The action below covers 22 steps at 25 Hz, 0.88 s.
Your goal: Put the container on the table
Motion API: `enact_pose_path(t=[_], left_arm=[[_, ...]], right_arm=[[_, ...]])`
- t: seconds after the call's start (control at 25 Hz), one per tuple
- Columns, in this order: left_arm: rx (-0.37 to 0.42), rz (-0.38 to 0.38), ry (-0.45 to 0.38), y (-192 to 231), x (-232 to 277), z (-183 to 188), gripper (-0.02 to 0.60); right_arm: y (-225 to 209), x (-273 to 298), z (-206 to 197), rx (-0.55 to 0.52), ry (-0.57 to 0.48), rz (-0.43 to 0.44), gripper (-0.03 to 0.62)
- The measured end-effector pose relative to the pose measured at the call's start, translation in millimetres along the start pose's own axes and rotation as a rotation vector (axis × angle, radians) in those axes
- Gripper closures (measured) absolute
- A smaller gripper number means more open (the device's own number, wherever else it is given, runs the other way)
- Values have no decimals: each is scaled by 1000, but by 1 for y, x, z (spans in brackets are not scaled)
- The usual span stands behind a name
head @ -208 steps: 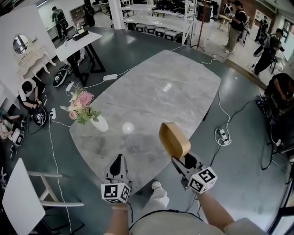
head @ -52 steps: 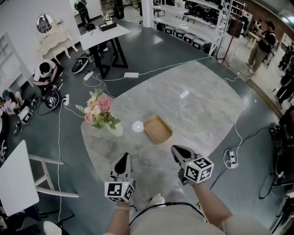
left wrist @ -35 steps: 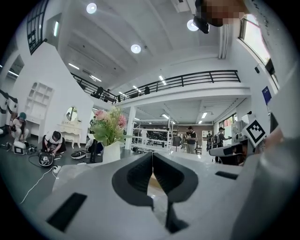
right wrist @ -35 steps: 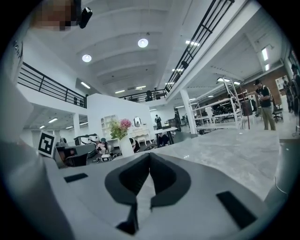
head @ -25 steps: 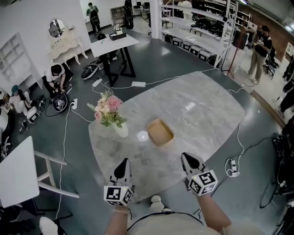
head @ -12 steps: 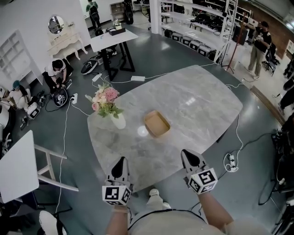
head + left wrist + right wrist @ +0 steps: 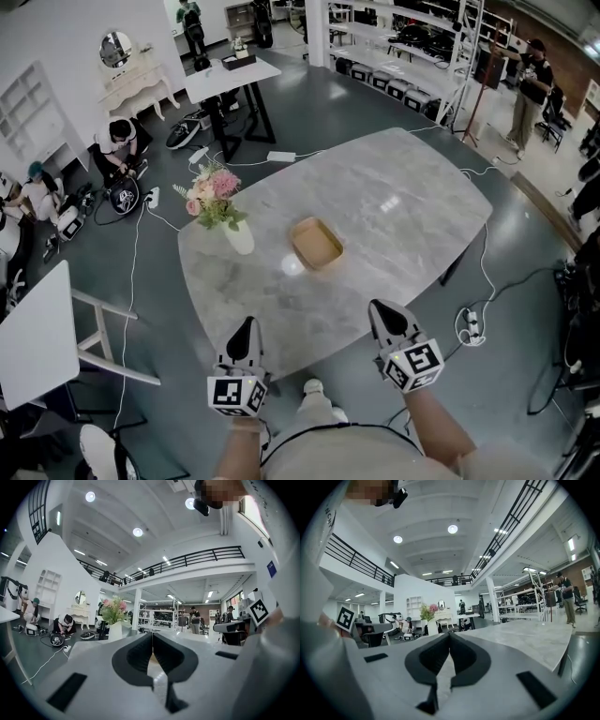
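Observation:
The container [image 7: 316,243], a shallow tan tray, lies flat near the middle of the grey marble table [image 7: 403,197], with nothing touching it. Both grippers hang off the table's near edge, well short of the tray. My left gripper [image 7: 247,324] is shut and empty, to the tray's near left. My right gripper [image 7: 380,308] is also shut with nothing in it, to the tray's near right. In the left gripper view the jaws [image 7: 152,637] meet over the tabletop. In the right gripper view the jaws [image 7: 449,637] also stand closed.
A white vase of pink flowers [image 7: 225,211] stands on the table left of the tray. A white table [image 7: 37,347] is on the floor at left. A power strip with cables [image 7: 469,330] lies at right. People crouch at far left [image 7: 122,145]. A black-legged table [image 7: 230,80] stands behind.
Both grippers have drawn back from the table toward its near edge, and the view has pulled away with them. The tray stays where it lay.

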State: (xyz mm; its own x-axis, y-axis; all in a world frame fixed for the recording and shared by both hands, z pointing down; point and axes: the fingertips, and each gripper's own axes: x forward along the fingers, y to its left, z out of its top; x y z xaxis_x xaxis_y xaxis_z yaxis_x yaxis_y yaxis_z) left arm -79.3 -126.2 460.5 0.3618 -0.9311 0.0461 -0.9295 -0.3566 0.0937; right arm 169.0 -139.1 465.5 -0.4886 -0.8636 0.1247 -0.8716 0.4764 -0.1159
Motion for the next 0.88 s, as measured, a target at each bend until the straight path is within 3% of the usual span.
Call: enact_pose_path(t=[0.88], left_arm=[[10,9,-15,-7,-2,7,575]], right_arm=[[2,0,13,-14,-44,25,588]])
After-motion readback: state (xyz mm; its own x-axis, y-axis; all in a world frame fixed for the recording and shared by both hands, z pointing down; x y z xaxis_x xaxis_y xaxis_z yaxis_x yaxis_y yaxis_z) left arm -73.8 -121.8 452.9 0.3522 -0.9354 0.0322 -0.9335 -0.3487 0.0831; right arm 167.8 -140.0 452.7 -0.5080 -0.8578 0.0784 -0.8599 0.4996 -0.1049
